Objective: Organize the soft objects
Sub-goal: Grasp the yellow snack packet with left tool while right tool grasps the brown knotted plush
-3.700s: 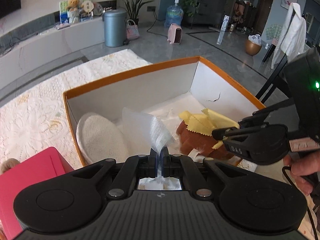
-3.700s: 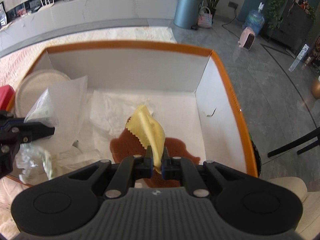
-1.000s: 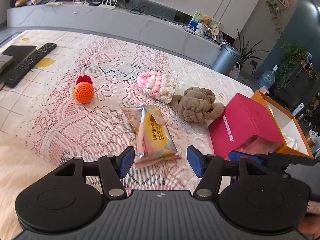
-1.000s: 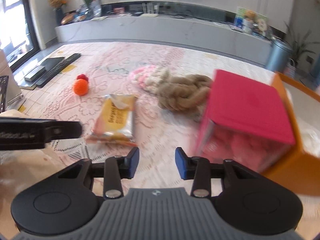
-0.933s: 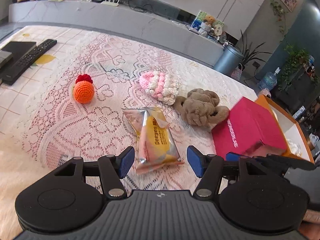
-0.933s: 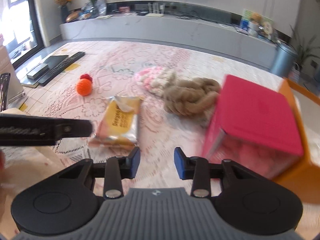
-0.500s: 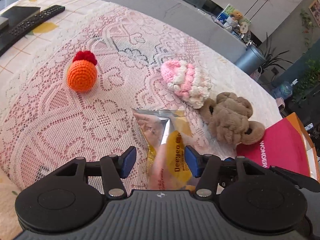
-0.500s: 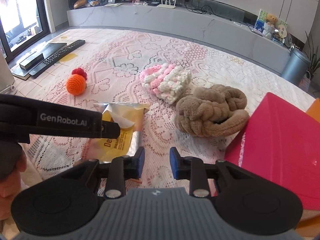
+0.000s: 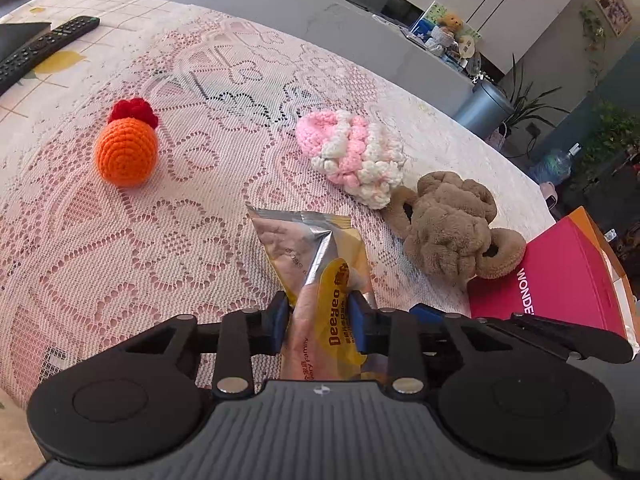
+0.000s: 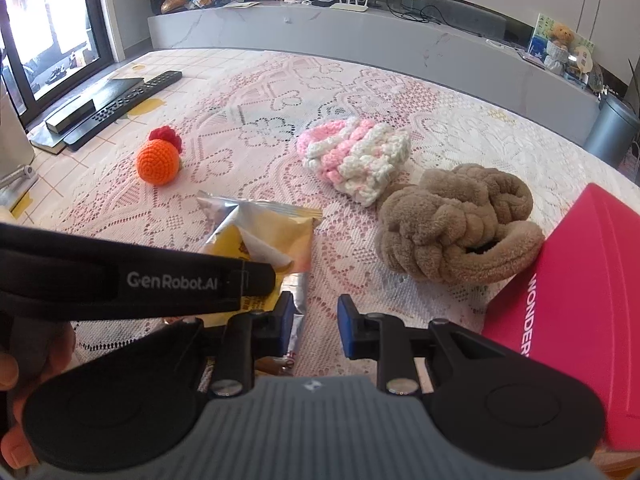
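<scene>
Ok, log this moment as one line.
left gripper: closing on snack packet | right gripper: open beside it | brown plush: on table

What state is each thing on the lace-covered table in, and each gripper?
Left gripper: jaws just closed in, pressing the foil snack packet.
Foil snack packet: lying on the lace cloth, near end pinched.
Right gripper: open, nothing between the pads.
Orange crocheted ball: resting untouched.
Pink-and-white crocheted piece: lying untouched.
Brown plush knot: lying against the red box.
Red box: closed.
</scene>
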A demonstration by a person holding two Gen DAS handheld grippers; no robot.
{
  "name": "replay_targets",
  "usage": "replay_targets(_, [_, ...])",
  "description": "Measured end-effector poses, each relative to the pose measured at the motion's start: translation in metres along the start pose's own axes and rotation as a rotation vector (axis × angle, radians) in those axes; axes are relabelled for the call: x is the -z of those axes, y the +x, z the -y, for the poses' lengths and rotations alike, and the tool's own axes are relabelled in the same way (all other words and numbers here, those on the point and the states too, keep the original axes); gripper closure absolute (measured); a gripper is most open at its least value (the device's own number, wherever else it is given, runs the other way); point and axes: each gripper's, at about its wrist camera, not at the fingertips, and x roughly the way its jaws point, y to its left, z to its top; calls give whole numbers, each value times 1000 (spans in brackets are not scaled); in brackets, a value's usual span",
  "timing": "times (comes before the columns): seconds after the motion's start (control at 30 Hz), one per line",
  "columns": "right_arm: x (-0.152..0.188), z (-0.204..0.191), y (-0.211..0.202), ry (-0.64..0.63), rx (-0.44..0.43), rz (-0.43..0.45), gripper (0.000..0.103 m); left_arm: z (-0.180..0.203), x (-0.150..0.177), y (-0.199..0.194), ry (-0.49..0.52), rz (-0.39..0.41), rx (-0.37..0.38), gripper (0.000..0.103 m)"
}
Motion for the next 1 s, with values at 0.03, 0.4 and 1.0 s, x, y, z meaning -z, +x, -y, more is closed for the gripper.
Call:
replay_targets(0.03, [-1,-2,-3,-17,9,3,79,2,0,-2,11,12,-4,73])
replay_targets(0.4, [-16,-10,-23,-306,275,130,40,20,-1,-25,128,167,-62,78])
replay_targets(1.0, [-21,-22,40,-668,320,-88,25,-8,-7,-25,-18,148,-46,77])
